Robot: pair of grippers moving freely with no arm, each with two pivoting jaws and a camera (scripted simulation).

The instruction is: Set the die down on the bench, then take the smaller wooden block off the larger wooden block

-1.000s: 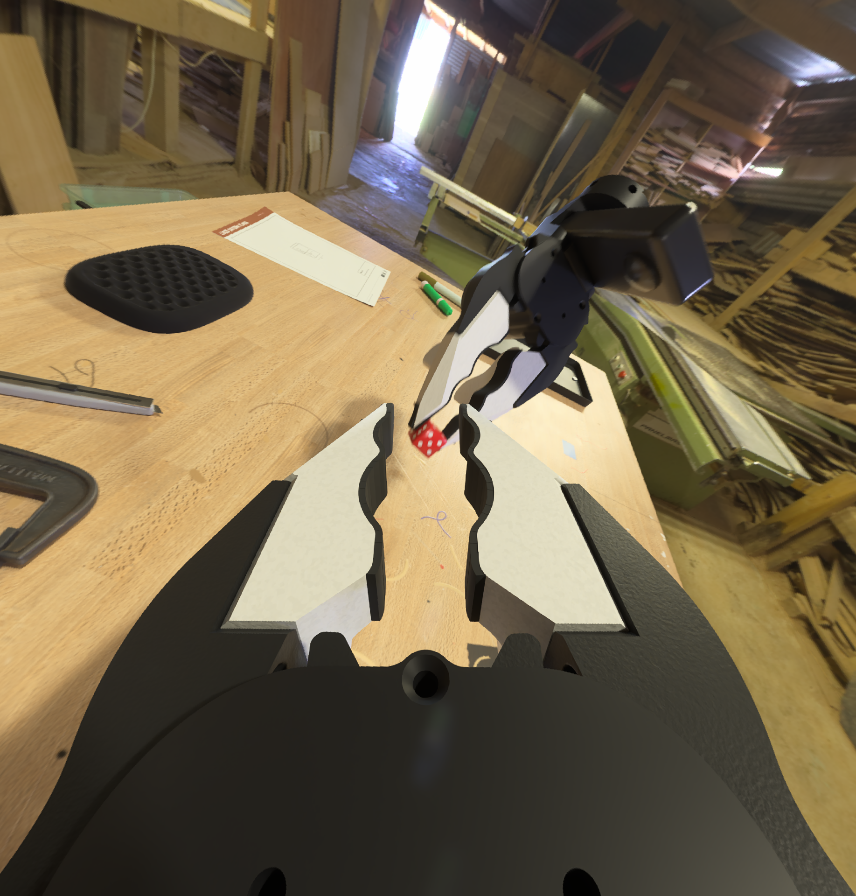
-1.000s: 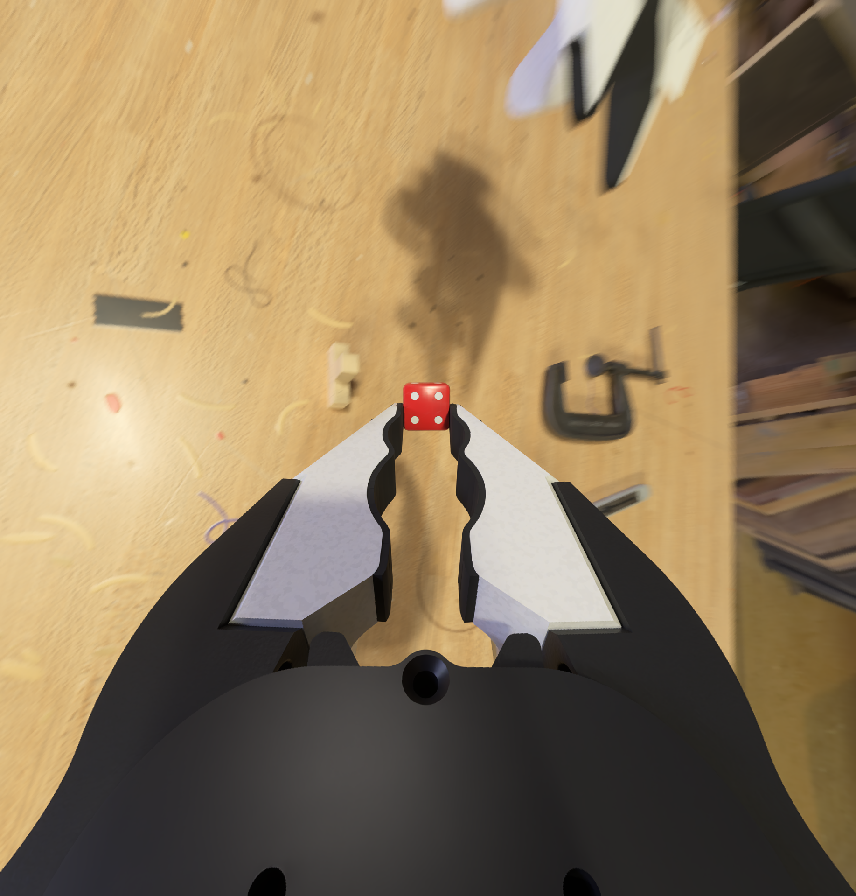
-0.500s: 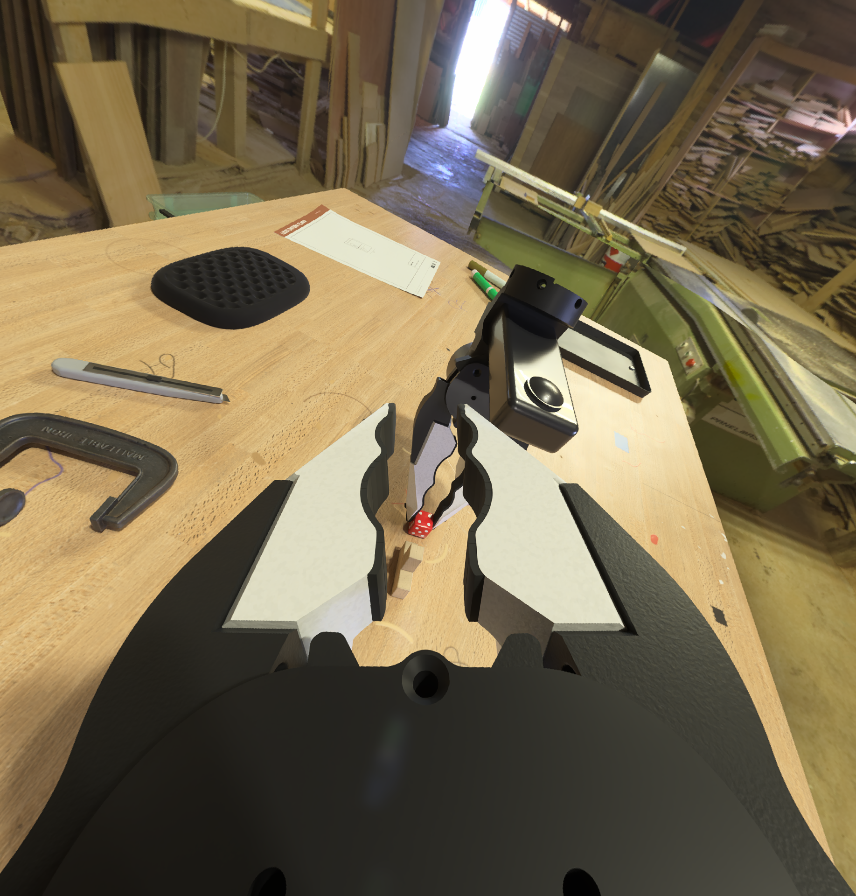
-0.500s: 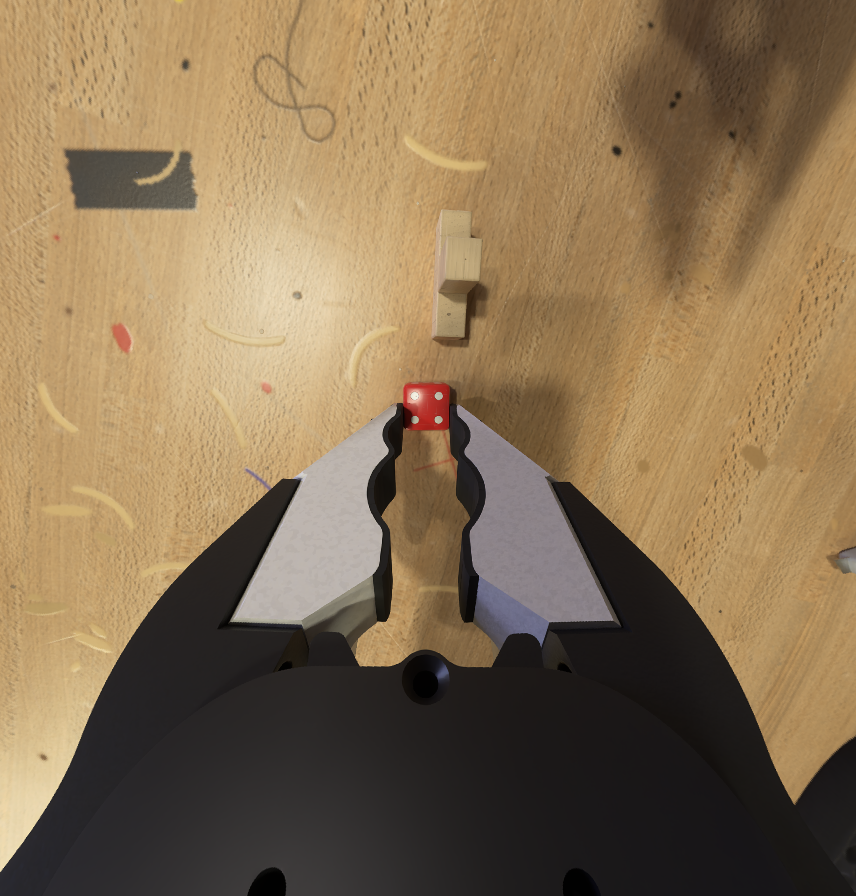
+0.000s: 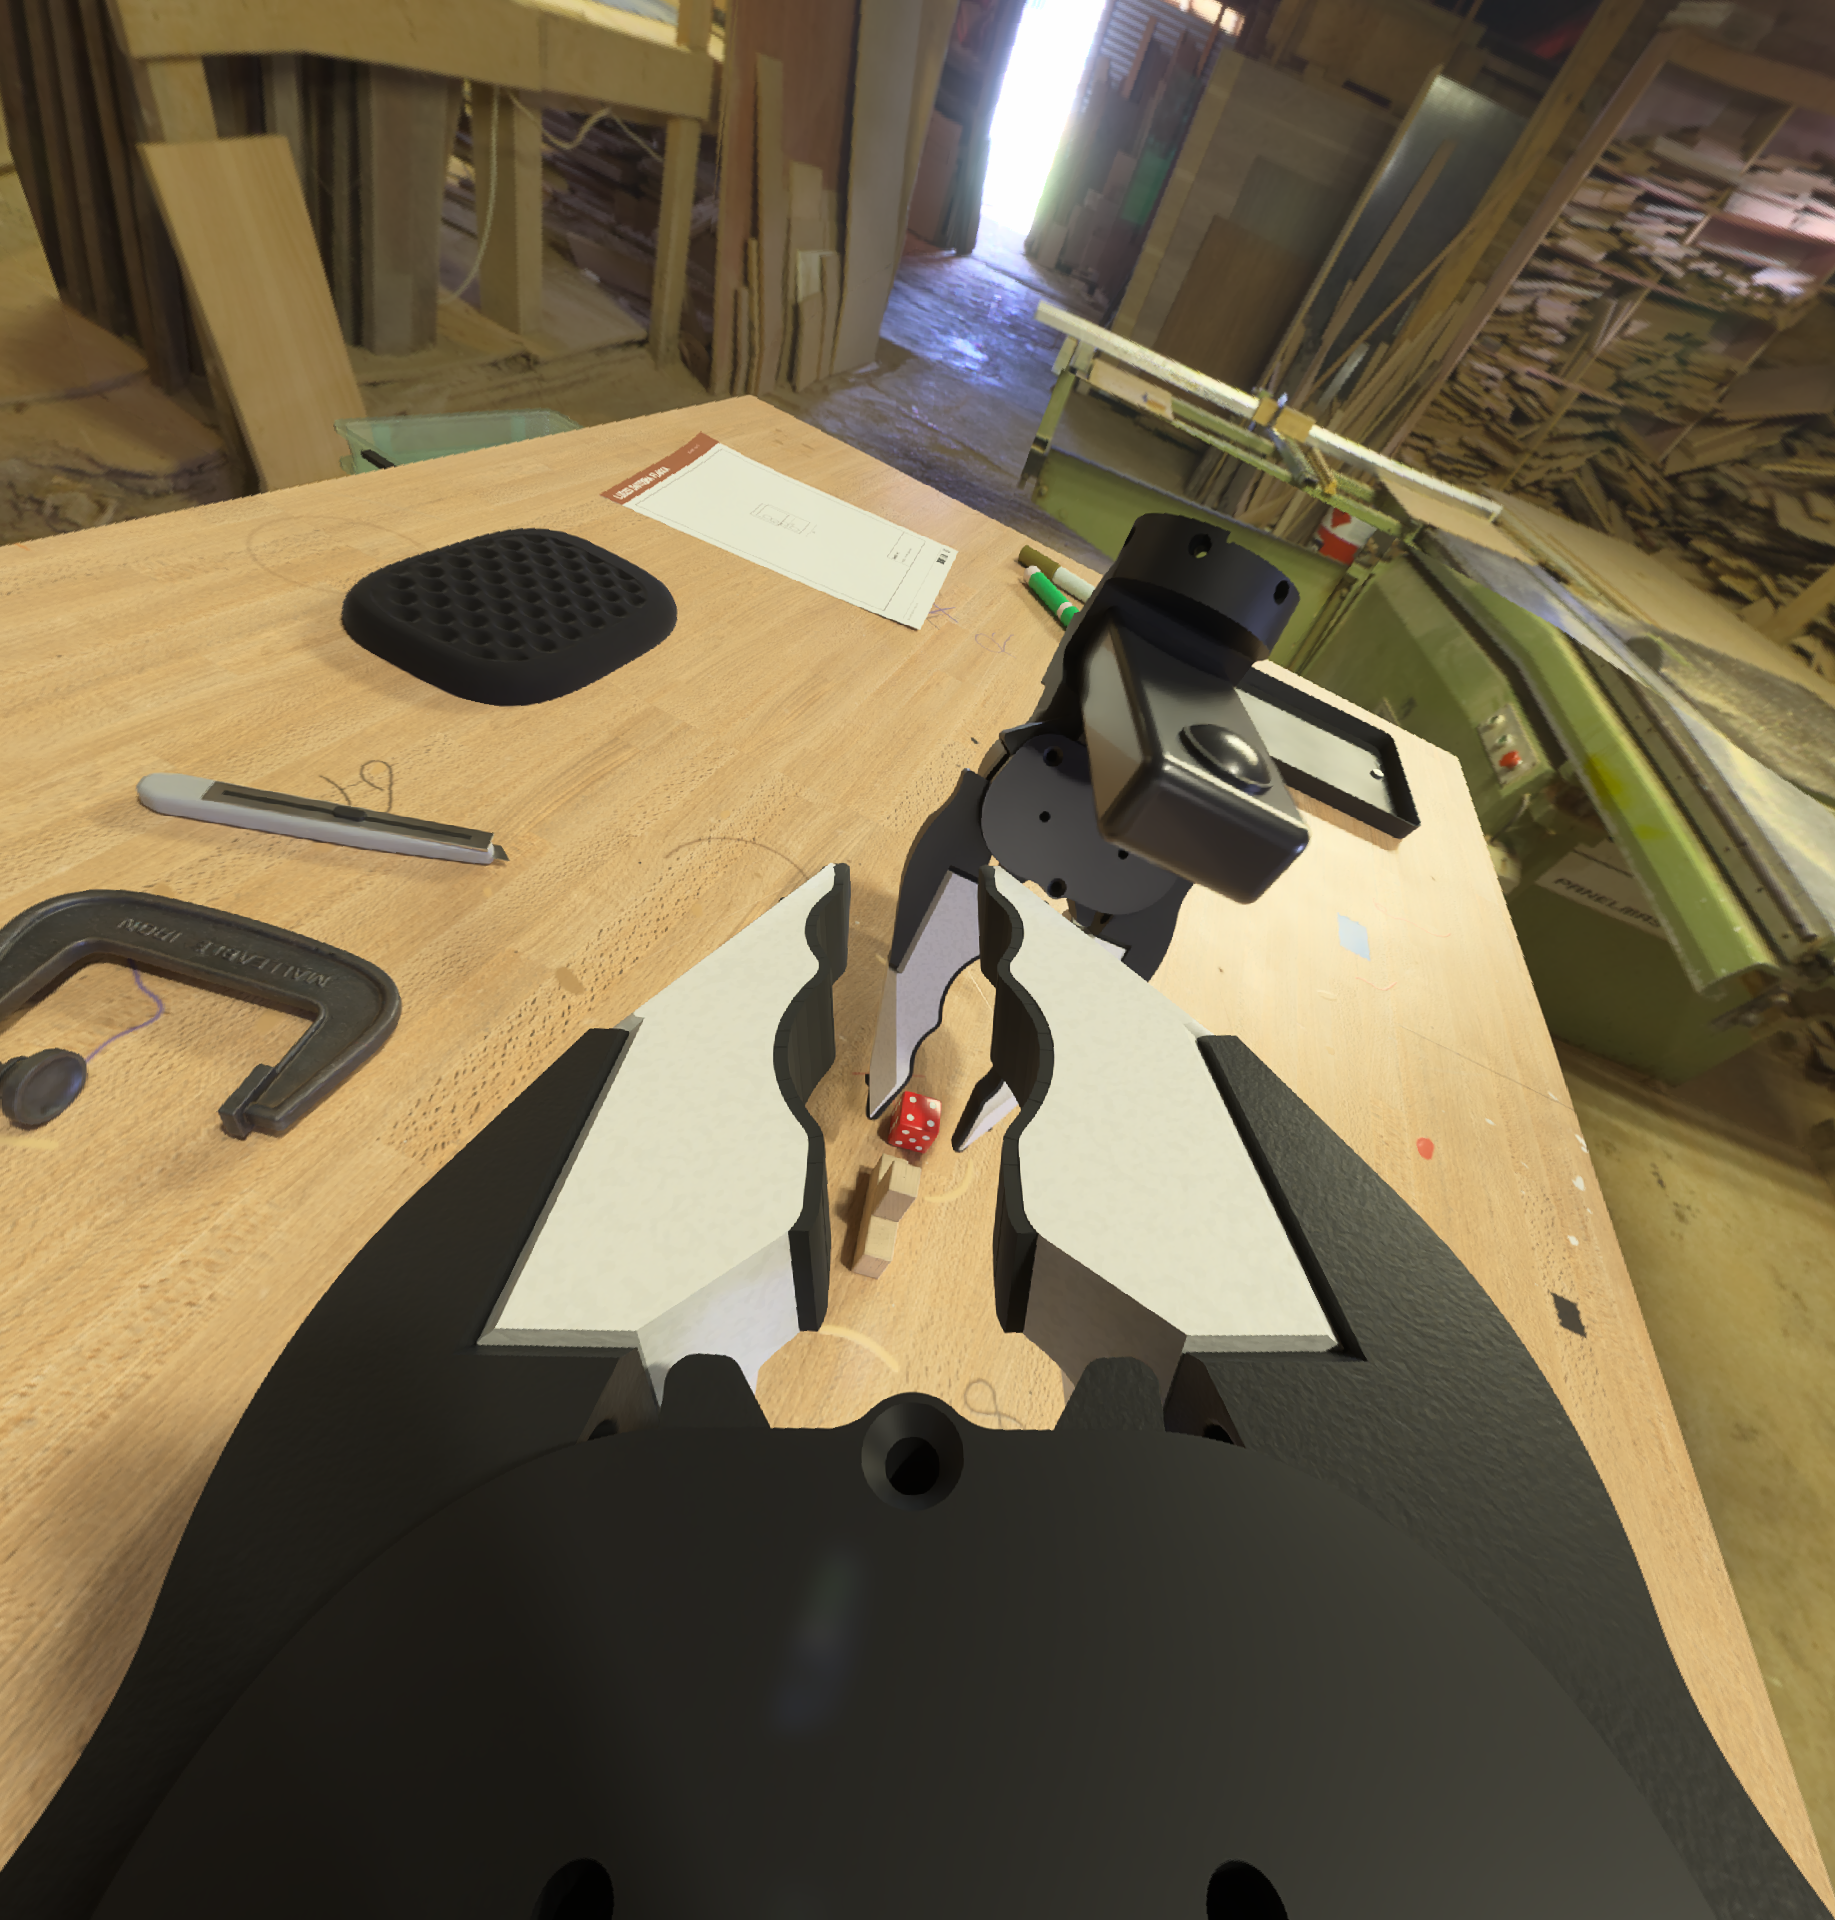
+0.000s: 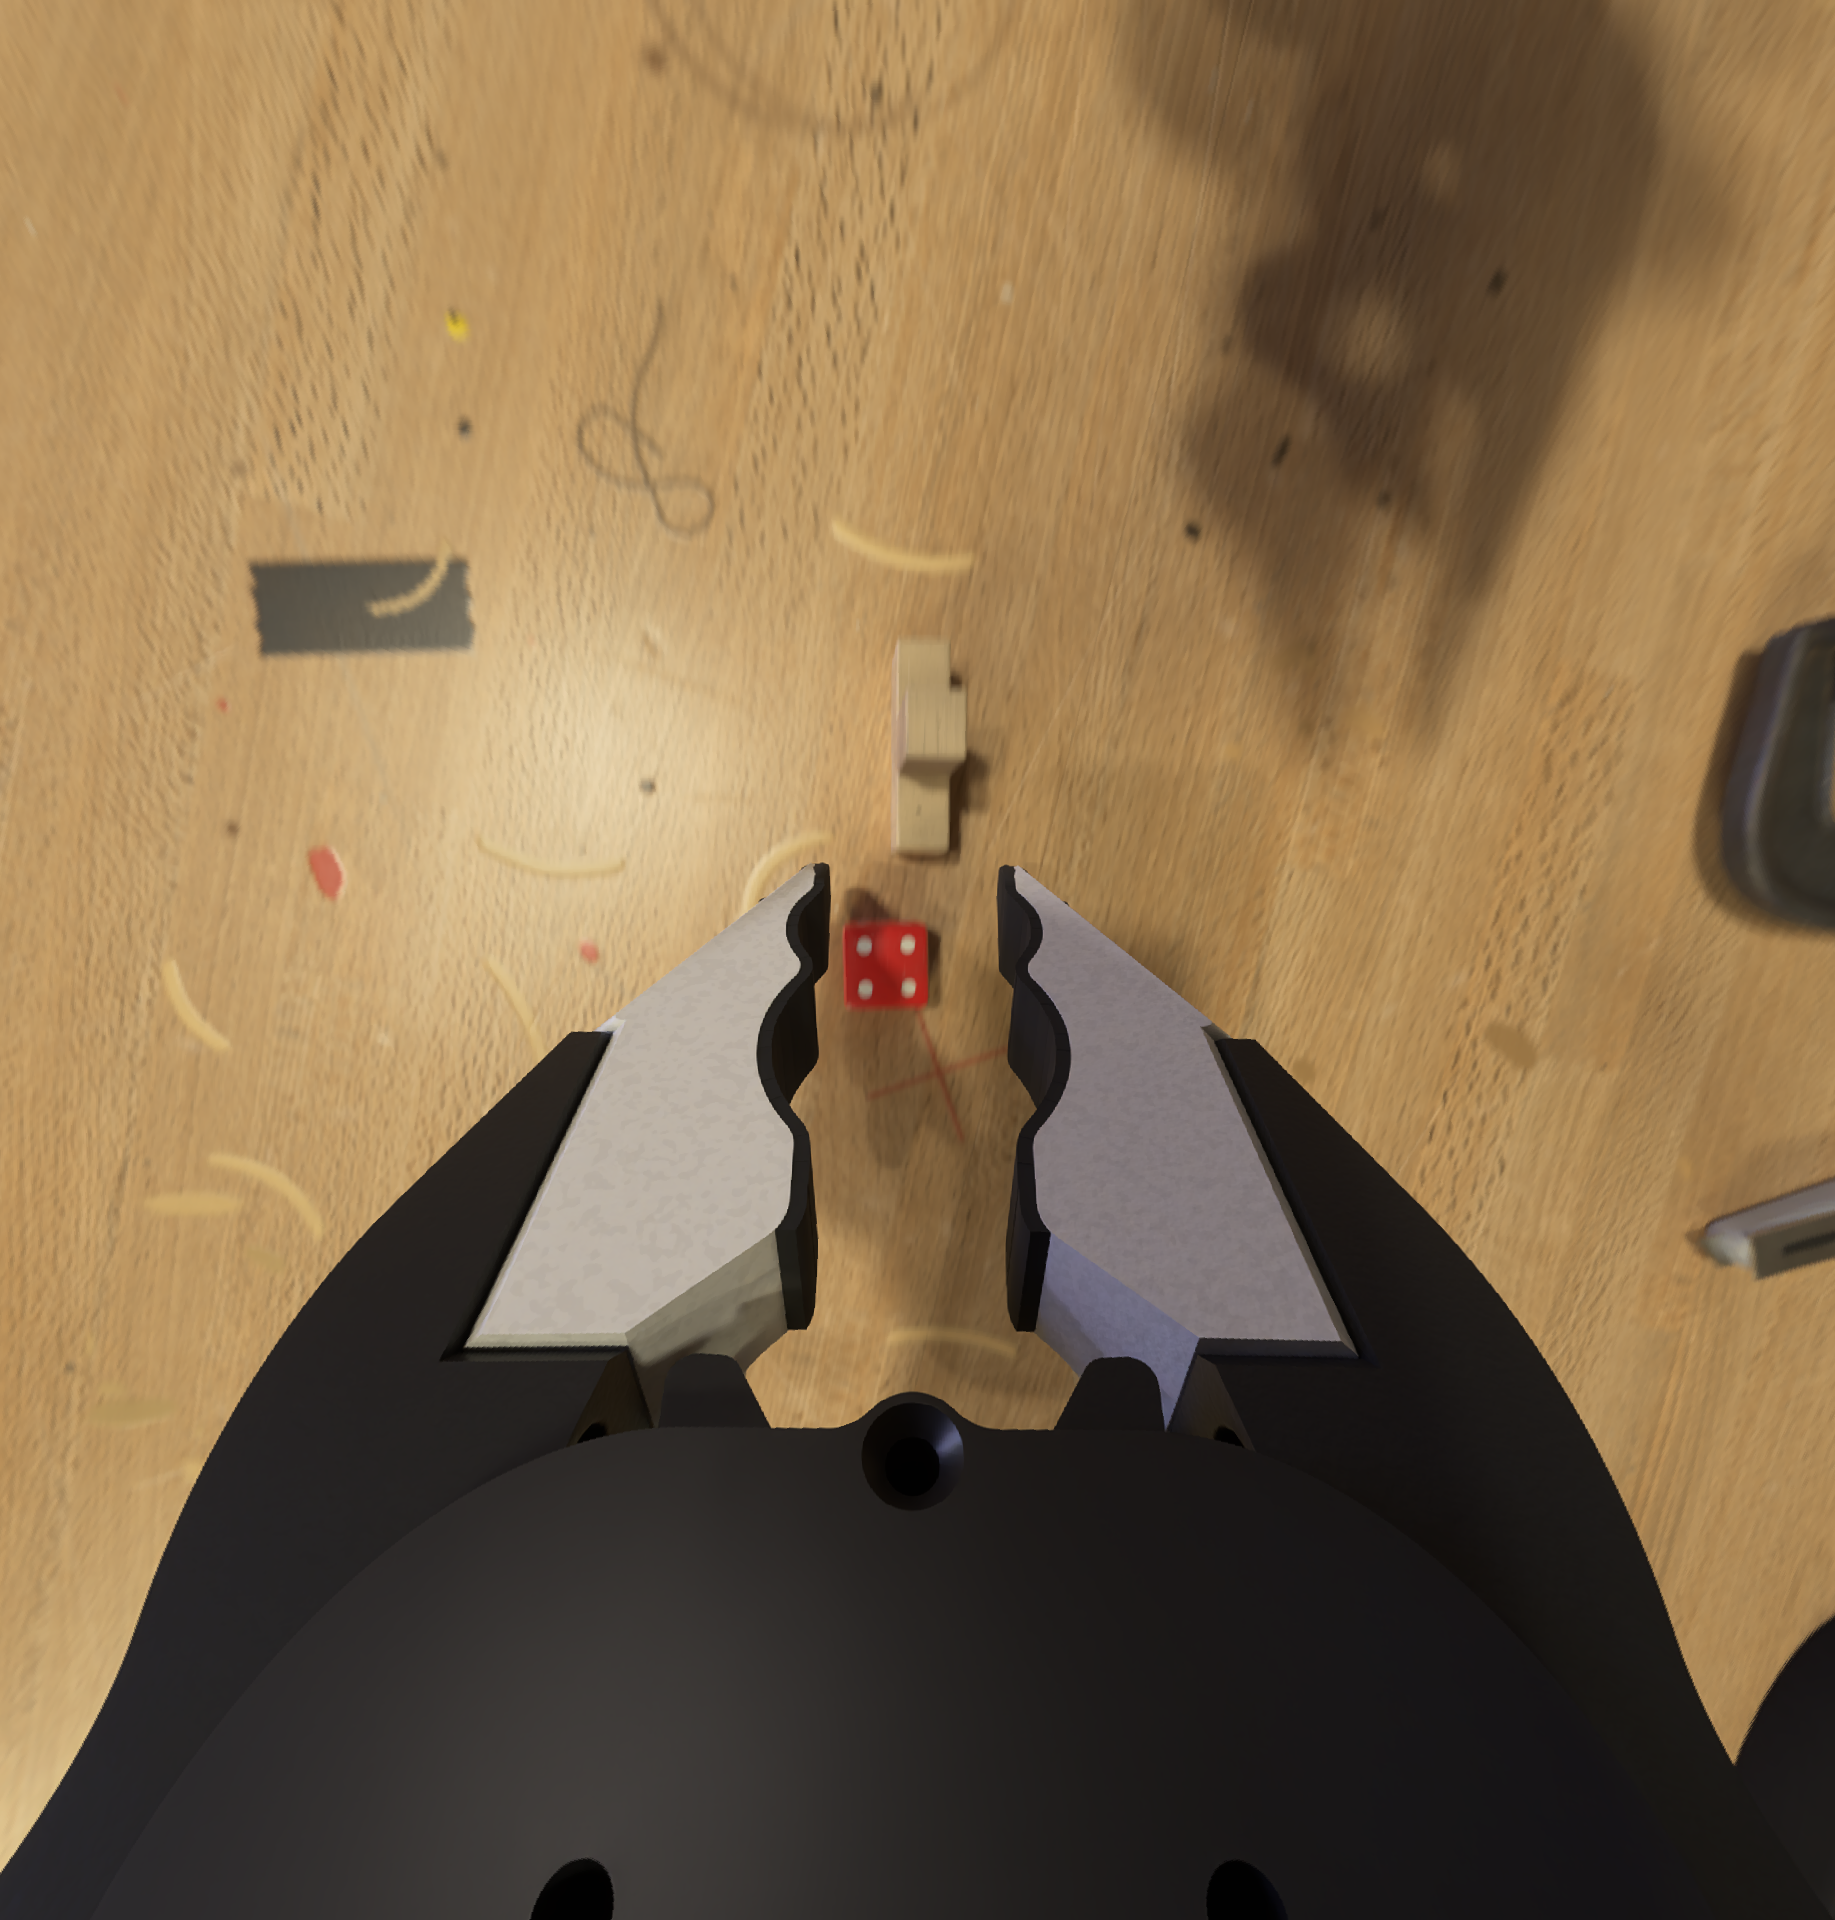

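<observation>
The red die (image 6: 887, 964) lies on the wooden bench (image 6: 1308, 935) between the fingers of my right gripper (image 6: 911, 878), which is open and points straight down; neither finger touches the die. Just beyond the die, a small wooden block (image 6: 934, 712) sits across a longer wooden block (image 6: 921, 816). In the left wrist view my left gripper (image 5: 913, 878) is open and empty, held above the bench. Between its fingers I see the die (image 5: 915, 1122), the stacked blocks (image 5: 877, 1216) and the right gripper (image 5: 923, 1127) over them.
A C-clamp (image 5: 165, 997) and a utility knife (image 5: 321, 821) lie to the left; both show at the right edge of the right wrist view (image 6: 1806, 779). A black perforated pad (image 5: 508, 613), a paper sheet (image 5: 788, 525), green markers (image 5: 1048, 592) and a black tray (image 5: 1328, 748) lie farther back.
My right gripper came down to the bench with the die, then opened and let it go beside the blocks. My left gripper drew back and now looks at the blocks.
</observation>
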